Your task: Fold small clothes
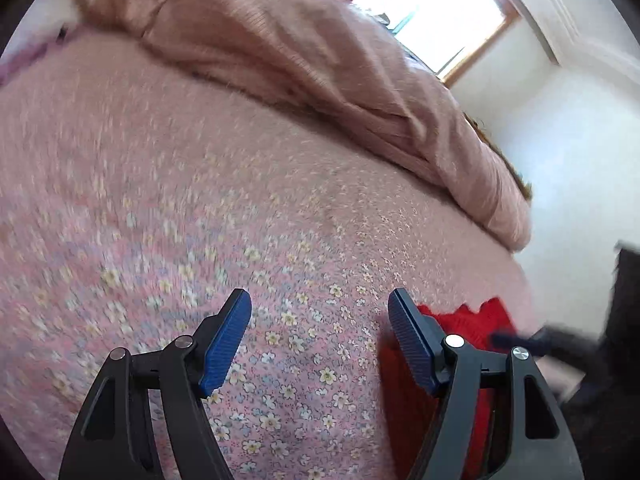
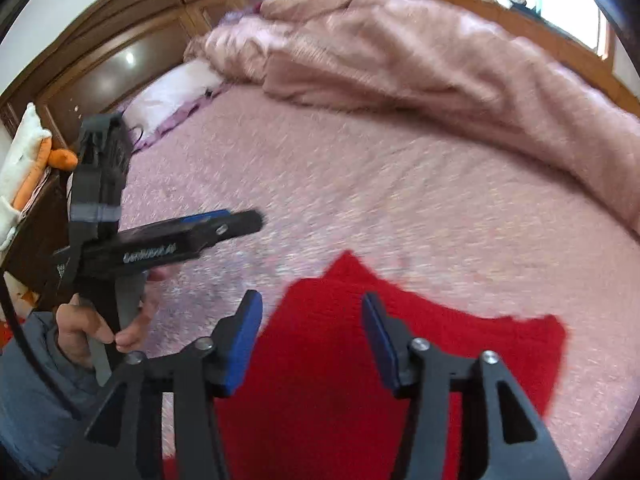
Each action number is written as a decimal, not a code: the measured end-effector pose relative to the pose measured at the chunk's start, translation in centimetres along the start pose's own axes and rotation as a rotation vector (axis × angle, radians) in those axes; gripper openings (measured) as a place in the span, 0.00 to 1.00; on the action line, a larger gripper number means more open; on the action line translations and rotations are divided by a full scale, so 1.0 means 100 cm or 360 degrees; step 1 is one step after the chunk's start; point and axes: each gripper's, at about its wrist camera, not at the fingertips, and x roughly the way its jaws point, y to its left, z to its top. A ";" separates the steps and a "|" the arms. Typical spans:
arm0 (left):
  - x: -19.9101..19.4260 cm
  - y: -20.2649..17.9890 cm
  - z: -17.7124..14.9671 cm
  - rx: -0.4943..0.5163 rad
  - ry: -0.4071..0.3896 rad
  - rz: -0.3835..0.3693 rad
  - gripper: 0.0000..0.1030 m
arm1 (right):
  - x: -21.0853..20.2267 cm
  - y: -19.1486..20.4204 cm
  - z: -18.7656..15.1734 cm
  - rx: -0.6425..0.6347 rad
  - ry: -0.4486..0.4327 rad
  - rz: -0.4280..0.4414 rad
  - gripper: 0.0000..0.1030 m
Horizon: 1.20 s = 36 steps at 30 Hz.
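Lettering on left claw [image 2: 240,220] too blurred to read; both claws spread, right claw [image 2: 312,340] over red garment [image 2: 320,360].

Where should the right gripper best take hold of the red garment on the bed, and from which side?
Probably at the pointed corner of the red garment, coming from above. It lies flat on the floral sheet, so only an edge or corner can go between the fingers. The right gripper is open above it; the left gripper is open beside it.
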 end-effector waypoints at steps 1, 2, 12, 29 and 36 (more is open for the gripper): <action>0.001 0.005 0.000 -0.0050 0.0016 -0.0036 0.64 | 0.013 0.006 0.002 -0.0017 0.0034 0.0031 0.55; -0.001 0.008 -0.002 -0.0073 0.0025 -0.0066 0.64 | 0.025 0.013 0.001 -0.0049 0.0057 0.0033 0.55; 0.003 -0.005 -0.008 0.0044 0.0037 0.0034 0.64 | 0.013 -0.015 -0.002 0.0216 -0.0170 -0.0267 0.13; 0.002 -0.006 -0.013 0.0057 0.0068 0.0080 0.64 | 0.079 -0.021 0.051 -0.0025 0.0217 -0.0123 0.26; -0.006 0.012 -0.010 0.0020 0.0079 0.0051 0.64 | 0.075 -0.036 0.036 0.0066 0.0192 -0.0045 0.03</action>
